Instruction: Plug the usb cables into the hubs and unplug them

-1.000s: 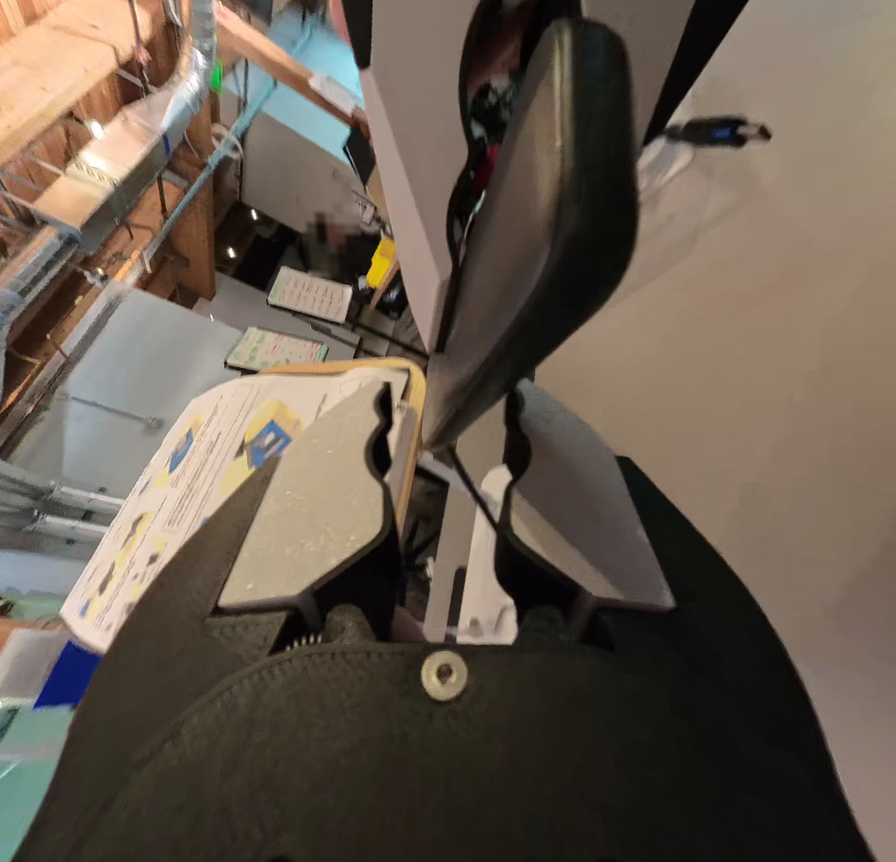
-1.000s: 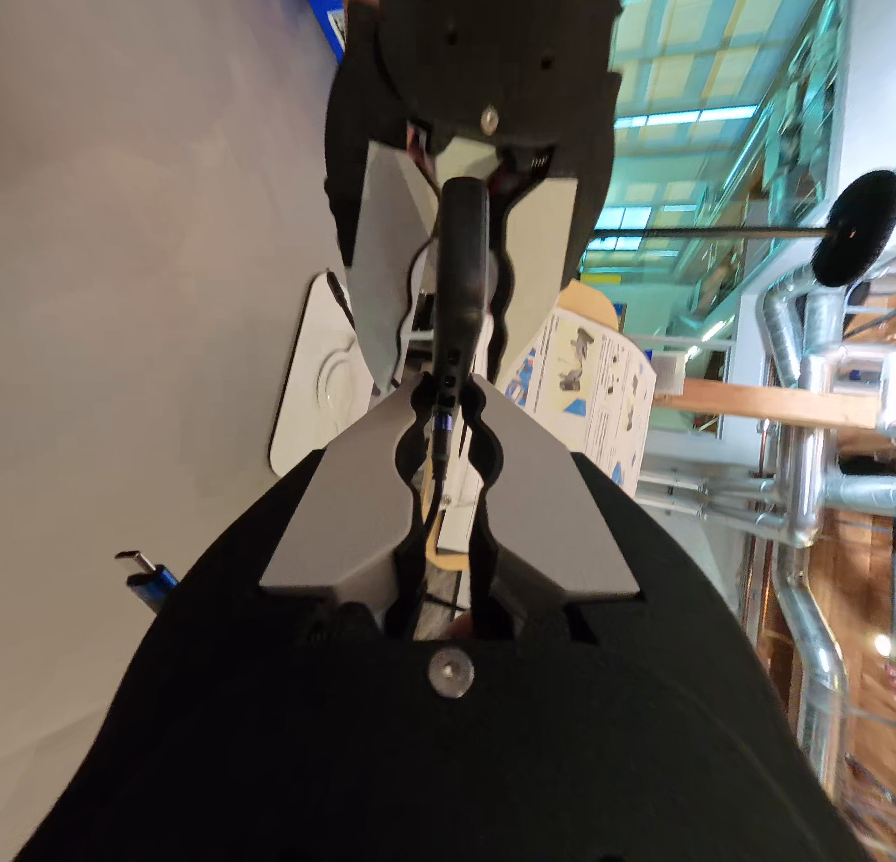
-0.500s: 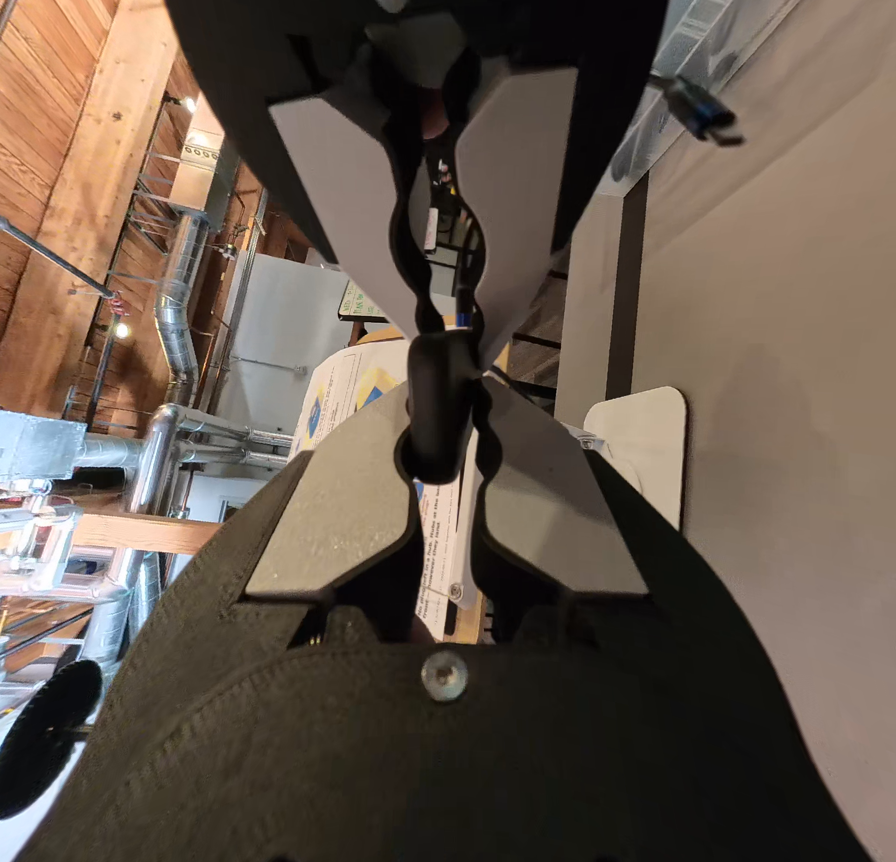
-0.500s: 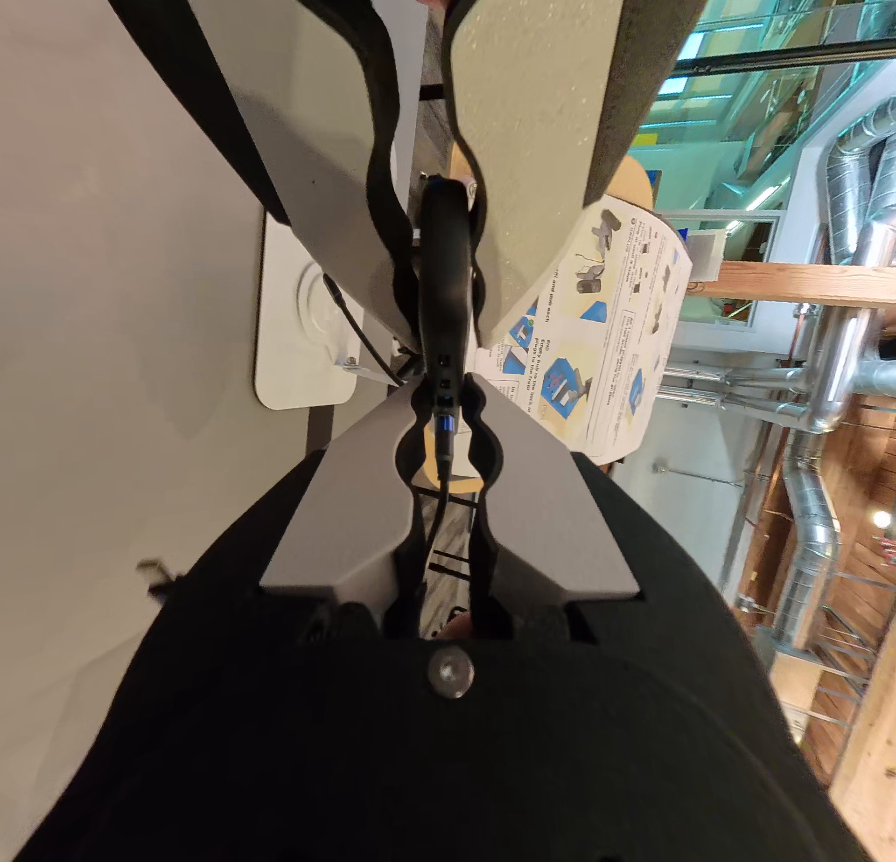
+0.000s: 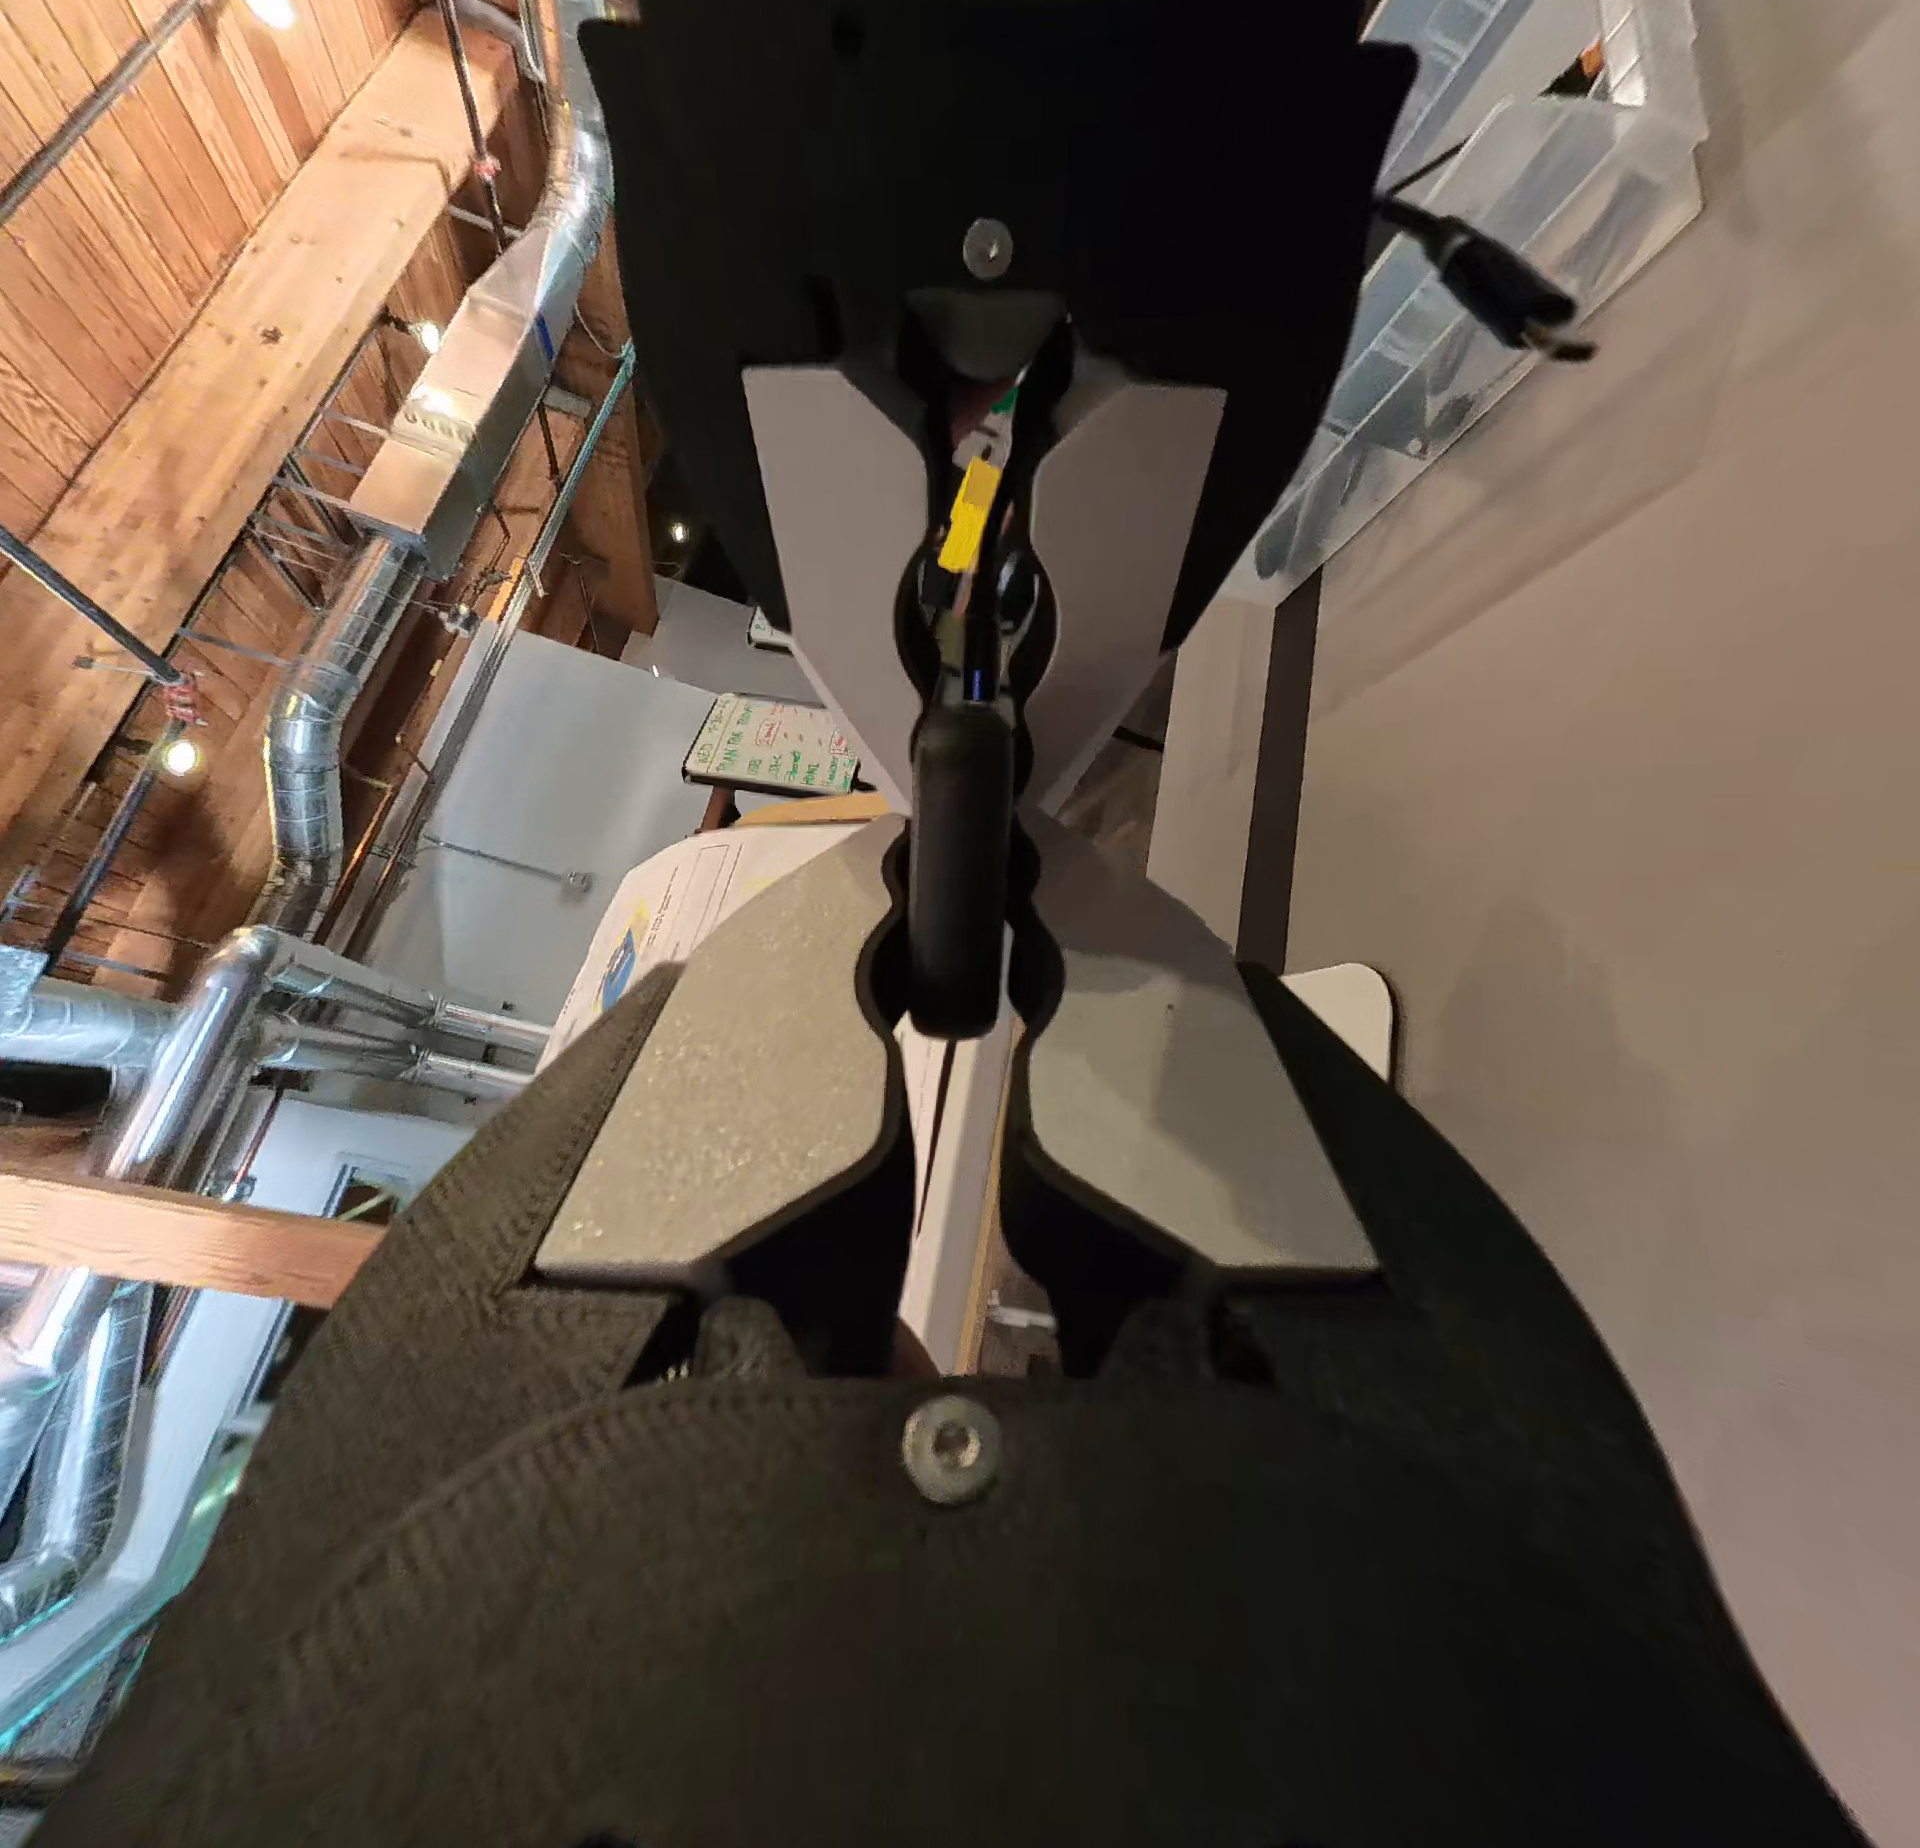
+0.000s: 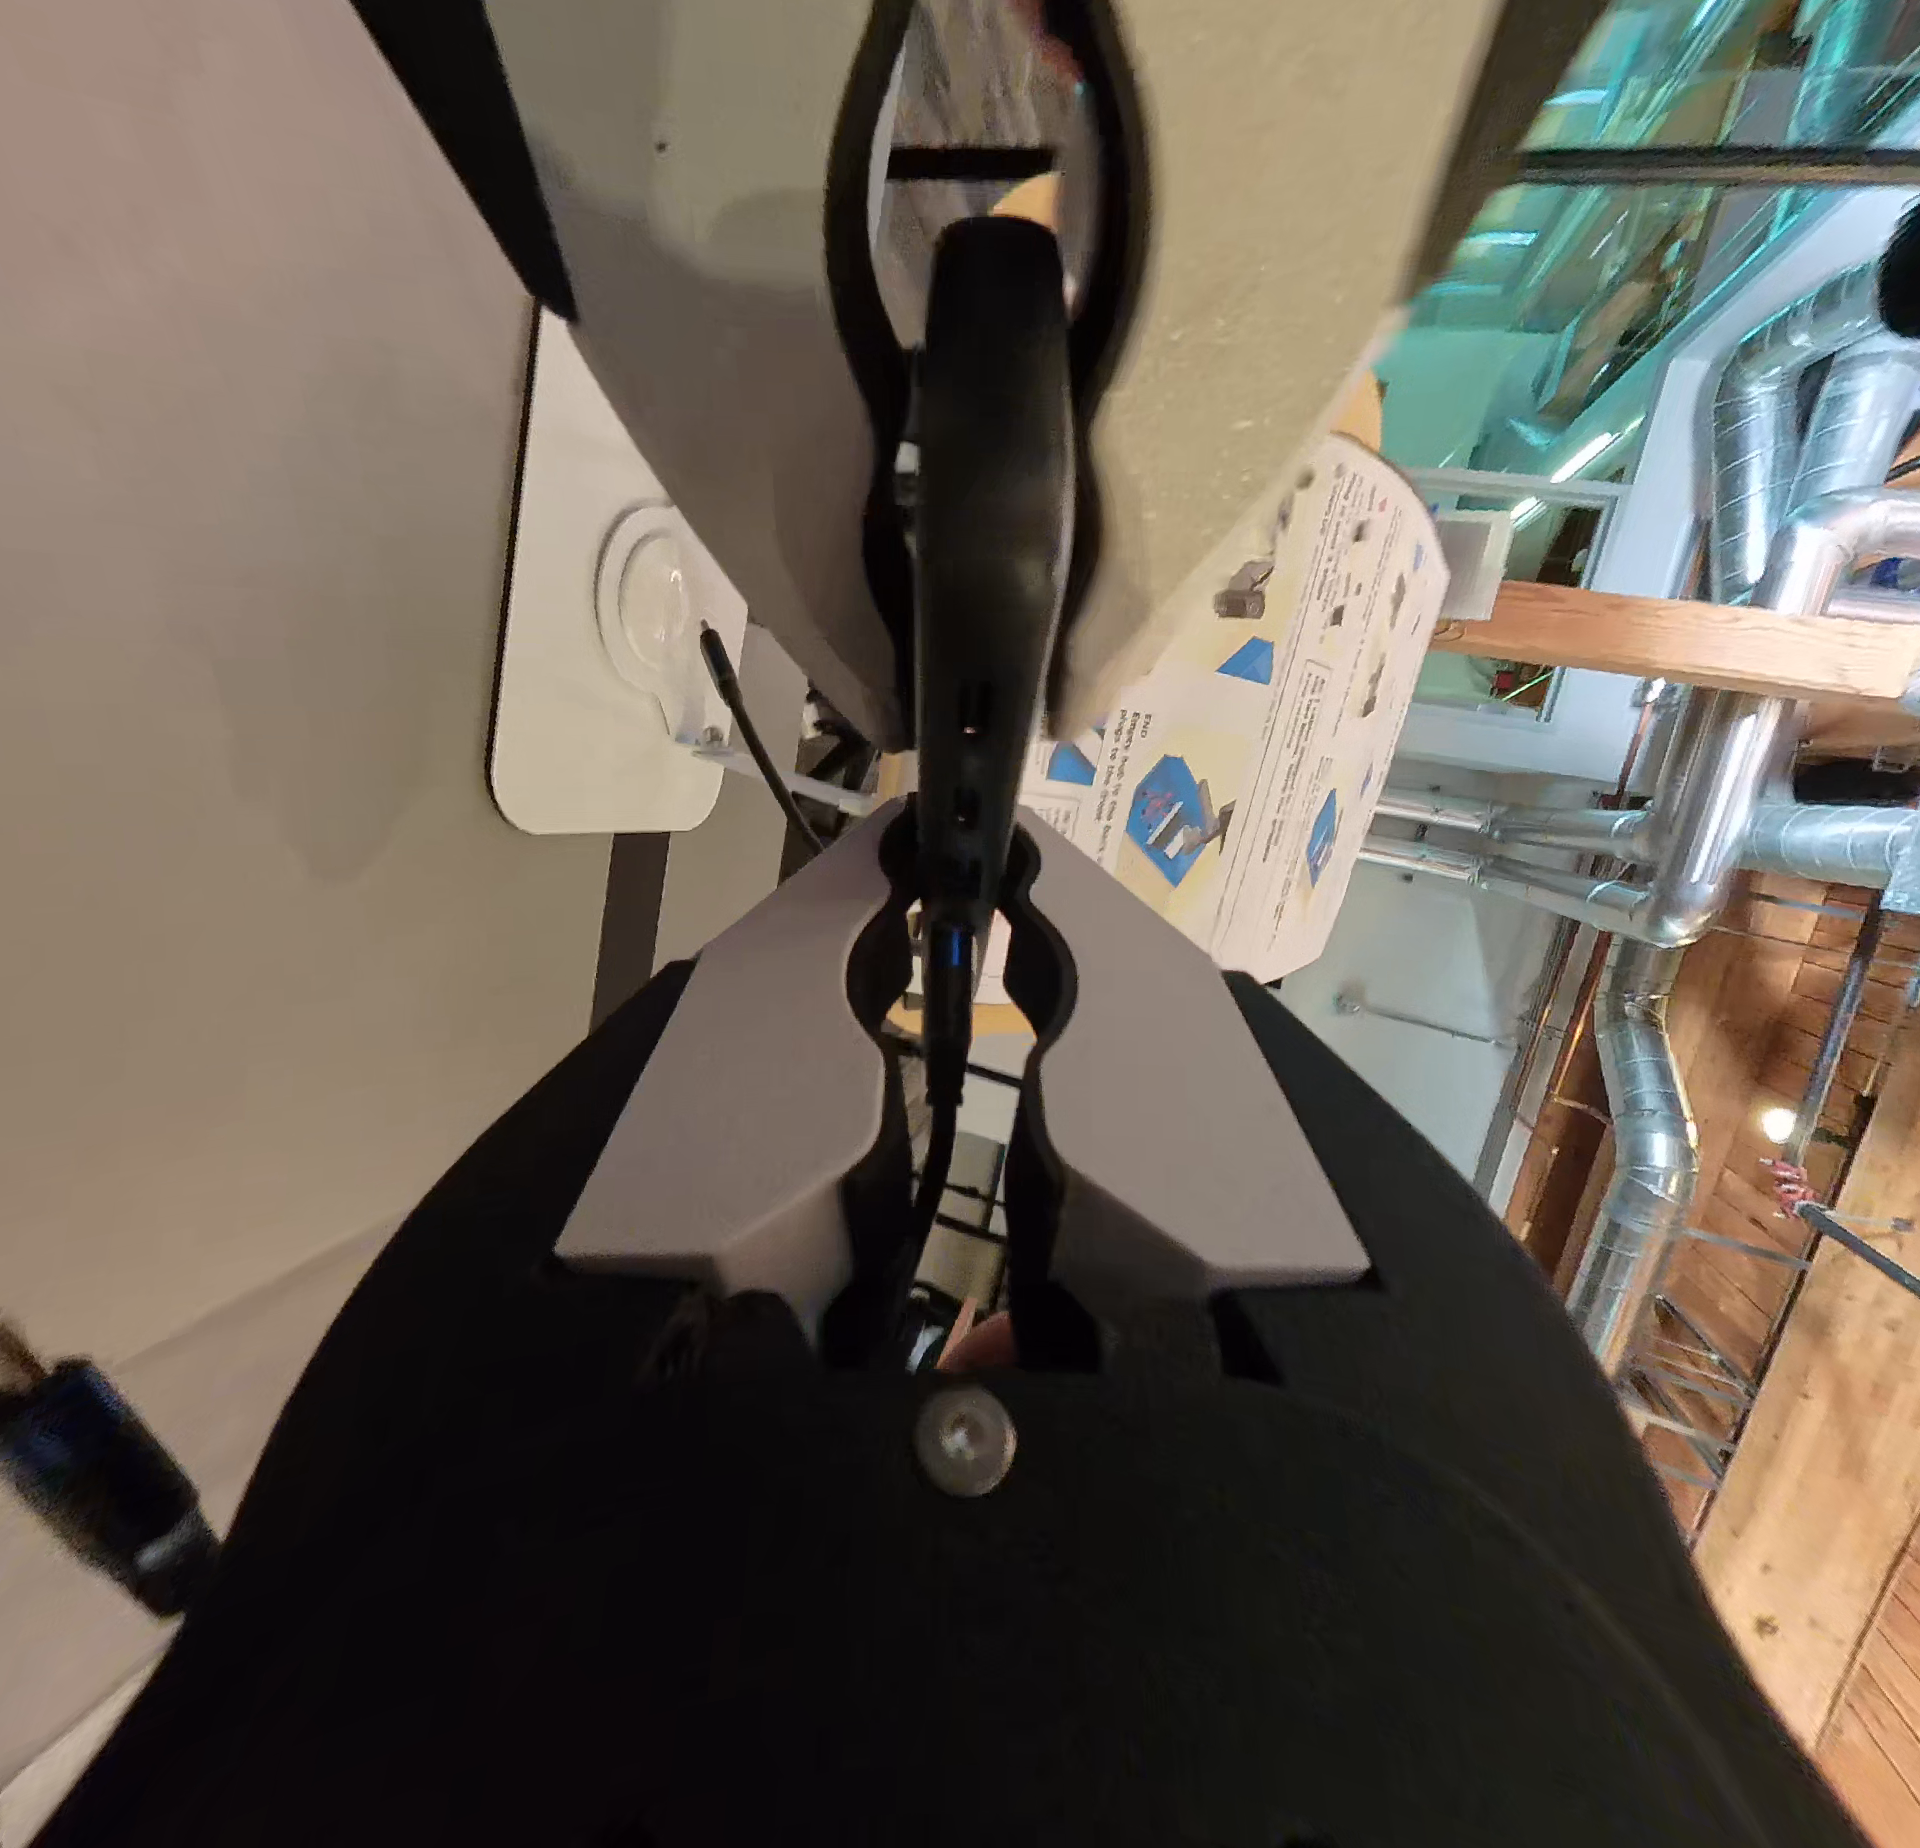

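Printed instruction sheet (image 6: 1288, 759), white with blue and yellow diagrams: carries blocks of small print and one bold heading. Same sheet edge-on in left wrist view (image 5: 665, 925), print too small to make out. Whiteboard (image 5: 774, 759) in background: handwritten lines in green and red marker. No brand marks or numbers legible elsewhere.

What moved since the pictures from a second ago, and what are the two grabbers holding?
The left gripper swung round with the black hub until it faced the right gripper head-on, and the two came closer together. Nothing was let go: the left stays shut on the hub, the right on the cable plug at the hub's end. The white pad and the loose plug stayed on the table.
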The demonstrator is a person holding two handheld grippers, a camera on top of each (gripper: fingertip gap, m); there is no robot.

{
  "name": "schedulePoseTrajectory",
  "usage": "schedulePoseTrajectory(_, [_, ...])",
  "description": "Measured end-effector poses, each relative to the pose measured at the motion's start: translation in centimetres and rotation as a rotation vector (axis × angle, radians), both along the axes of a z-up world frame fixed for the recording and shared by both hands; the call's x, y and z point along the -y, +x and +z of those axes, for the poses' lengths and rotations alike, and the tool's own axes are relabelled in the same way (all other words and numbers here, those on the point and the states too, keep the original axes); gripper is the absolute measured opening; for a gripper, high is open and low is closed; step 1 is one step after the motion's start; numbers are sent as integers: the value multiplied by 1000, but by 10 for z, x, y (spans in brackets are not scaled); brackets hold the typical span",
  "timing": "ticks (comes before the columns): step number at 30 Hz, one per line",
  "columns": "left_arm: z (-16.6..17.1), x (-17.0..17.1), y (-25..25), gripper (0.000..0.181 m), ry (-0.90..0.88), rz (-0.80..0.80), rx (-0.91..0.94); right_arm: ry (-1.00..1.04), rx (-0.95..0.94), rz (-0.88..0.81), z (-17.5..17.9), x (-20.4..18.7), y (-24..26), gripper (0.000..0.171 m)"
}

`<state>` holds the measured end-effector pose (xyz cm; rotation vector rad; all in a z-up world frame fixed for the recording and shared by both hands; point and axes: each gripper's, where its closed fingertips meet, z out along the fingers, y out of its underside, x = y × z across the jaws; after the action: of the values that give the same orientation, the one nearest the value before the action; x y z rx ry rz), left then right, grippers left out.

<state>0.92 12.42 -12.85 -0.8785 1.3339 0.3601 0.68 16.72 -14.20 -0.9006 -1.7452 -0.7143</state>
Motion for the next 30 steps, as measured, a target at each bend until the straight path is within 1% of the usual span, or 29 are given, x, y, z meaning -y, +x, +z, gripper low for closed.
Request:
schedulePoseTrajectory(2, [2,-3,0,40,18,42,-5,-15,6,-32,-3,-3,2,9])
schedulePoseTrajectory(4, [-1,-5,0,43,22,83,-43,-28,0,-43,-4,-3,0,9])
schedulePoseTrajectory(6, [0,-7,1,42,53,108,-41,-40,-6,-63,-4,-1,-1,9])
schedulePoseTrajectory(12, [0,-9,2,20,68,108,-17,-67,-5,-73,-8,0,-2,9])
schedulePoseTrajectory(14, [-5,-7,4,13,30,71,-14,-59,-19,-62,-5,-1,-2,9])
schedulePoseTrajectory(17, [1,-6,4,12,54,57,28,-36,-48,-25,3,2,-4,11])
schedulePoseTrajectory(19, [7,-7,0,13,72,58,54,-56,-83,13,10,8,-4,20])
schedulePoseTrajectory(21, [11,-5,-2,12,42,29,91,-91,-130,48,19,15,1,26])
schedulePoseTrajectory(22, [14,-5,-4,13,47,29,105,-154,-175,65,23,19,4,31])
schedulePoseTrajectory(24, [18,-4,-7,13,62,25,115,-314,-278,127,33,32,10,32])
schedulePoseTrajectory(26, [22,0,-7,13,101,14,101,-538,-433,222,51,47,18,34])
schedulePoseTrajectory(27, [21,3,-6,13,119,-3,75,-671,-501,274,61,53,24,30])
schedulePoseTrajectory(28, [19,7,-4,13,133,-24,45,-776,-552,335,71,57,30,31])
schedulePoseTrajectory(29, [19,9,-3,13,145,-19,37,-841,-588,380,81,56,37,31])
schedulePoseTrajectory(30, [19,12,-1,13,147,-32,32,-905,-572,408,83,55,43,32])
